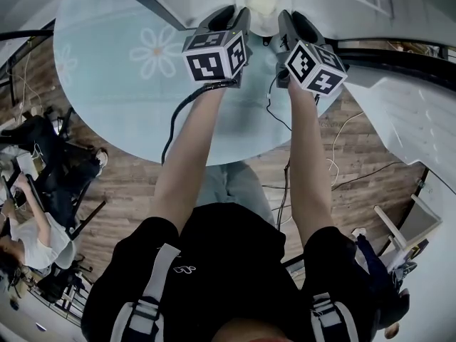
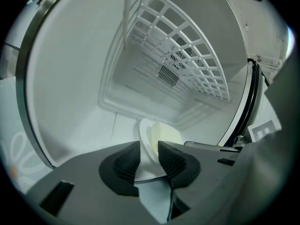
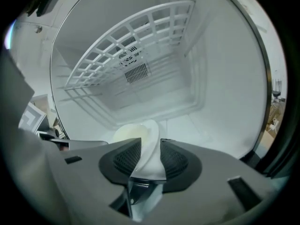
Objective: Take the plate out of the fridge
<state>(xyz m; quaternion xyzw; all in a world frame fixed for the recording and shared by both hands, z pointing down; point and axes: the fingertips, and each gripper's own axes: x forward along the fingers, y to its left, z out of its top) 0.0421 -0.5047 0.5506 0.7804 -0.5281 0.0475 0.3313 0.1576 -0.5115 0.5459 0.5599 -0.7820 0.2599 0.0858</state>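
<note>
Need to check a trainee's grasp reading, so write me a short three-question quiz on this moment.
1. True or false: the left gripper is open and empty.
2. What does the right gripper clamp? A) a bottle B) the rim of the plate C) a cup
3. Name the white gridded thing inside the fridge, beyond the plate.
Key: 1. False; it is shut on the plate's rim. 2. B. 3. The wire shelf.
</note>
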